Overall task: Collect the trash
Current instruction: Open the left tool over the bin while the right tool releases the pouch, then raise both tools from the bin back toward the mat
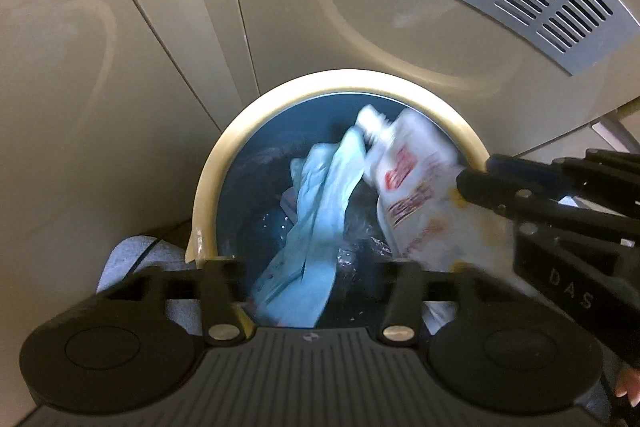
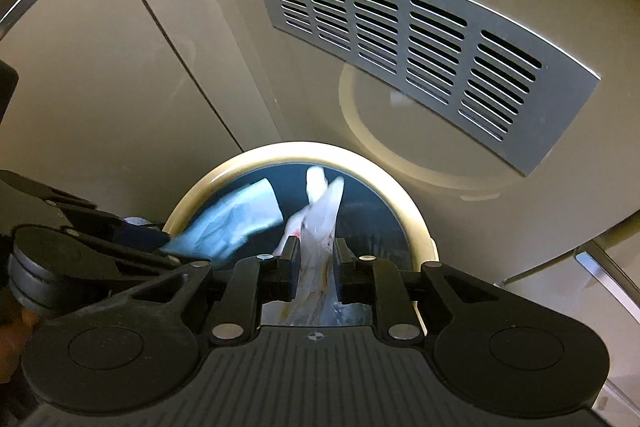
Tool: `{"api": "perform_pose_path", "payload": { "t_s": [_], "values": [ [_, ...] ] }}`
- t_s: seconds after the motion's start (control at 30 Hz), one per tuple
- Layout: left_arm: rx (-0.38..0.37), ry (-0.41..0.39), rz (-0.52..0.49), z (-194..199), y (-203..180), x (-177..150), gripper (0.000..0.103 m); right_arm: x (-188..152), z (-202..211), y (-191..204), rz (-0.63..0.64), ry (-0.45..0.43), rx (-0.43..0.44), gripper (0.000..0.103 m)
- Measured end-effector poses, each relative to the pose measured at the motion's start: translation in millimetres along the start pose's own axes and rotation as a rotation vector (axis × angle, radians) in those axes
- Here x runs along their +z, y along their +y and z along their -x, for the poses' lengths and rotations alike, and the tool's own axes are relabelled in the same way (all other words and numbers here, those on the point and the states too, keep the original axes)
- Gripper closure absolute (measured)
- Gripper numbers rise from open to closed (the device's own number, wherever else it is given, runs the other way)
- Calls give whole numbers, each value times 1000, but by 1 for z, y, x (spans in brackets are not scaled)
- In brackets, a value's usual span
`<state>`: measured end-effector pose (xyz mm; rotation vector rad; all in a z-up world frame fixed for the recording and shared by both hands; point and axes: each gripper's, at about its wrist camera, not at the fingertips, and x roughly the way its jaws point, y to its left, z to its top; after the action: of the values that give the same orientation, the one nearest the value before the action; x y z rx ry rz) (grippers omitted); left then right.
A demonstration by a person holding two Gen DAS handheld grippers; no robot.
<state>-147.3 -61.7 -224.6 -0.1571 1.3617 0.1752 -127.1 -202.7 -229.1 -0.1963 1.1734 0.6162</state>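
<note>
Two grippers: both sat over the same bin when I looked through my wrist cameras.
Right gripper: my fingers were drawn in close on a white printed pouch, gripping it by its lower part so its spout end stood up over the bin mouth.
Right gripper, seen from the left wrist: it came in from the right side, pinching that pouch by one edge; the pouch, with red print on it, was blurred and leaned over the bin's right rim.
Left gripper: my fingers were set wide, one either side of the view, and a pale blue wrapper hung between them down into the bin. I could not tell whether they touched it.
Left gripper, seen from the right wrist: it reached in from the left, its tip right at the pale blue wrapper, which was smeared by motion there.
Bin: round, cream rim, dark blue inside, with something shiny and crumpled low in it.
Behind the bin: beige cabinet panels and a grey slotted vent grille up to the right.
Lower left of the left view: a patch of grey cloth beside the bin.
</note>
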Motion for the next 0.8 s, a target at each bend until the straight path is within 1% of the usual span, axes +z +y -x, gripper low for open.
{"api": "perform_pose_path", "payload": {
  "t_s": [0.03, 0.1, 0.13, 0.17, 0.2, 0.3, 0.43, 0.53, 0.63, 0.8],
  "values": [
    [38, -13, 2, 2, 0, 0, 17, 0, 0, -2, -6, -6, -18, 65],
    [59, -32, -2, 6, 4, 0, 13, 0, 4, -4, -15, -23, -34, 46],
    [62, -30, 1, 8, 7, 0, 7, 0, 8, -5, -15, -36, -39, 42],
    [68, -34, 8, 11, 10, -1, 2, 0, 11, -5, -10, -48, -45, 34],
    [75, -49, 20, 16, 13, -2, 0, 0, 16, -4, -1, -59, -50, 25],
    [83, -81, 49, 31, 21, -9, 0, 0, 33, 3, 40, -99, -56, 13],
    [65, -118, 62, 56, 26, -17, 0, 1, 59, 19, 107, -149, -50, 7],
    [63, -152, 43, 76, 23, -22, 0, 1, 79, 30, 149, -182, -49, 3],
    [87, -186, 30, 92, 18, -29, 0, 1, 96, 40, 163, -220, -55, 2],
    [123, -232, 5, 111, 7, -40, 0, -6, 118, 43, 155, -260, -57, 2]
  ]
}}
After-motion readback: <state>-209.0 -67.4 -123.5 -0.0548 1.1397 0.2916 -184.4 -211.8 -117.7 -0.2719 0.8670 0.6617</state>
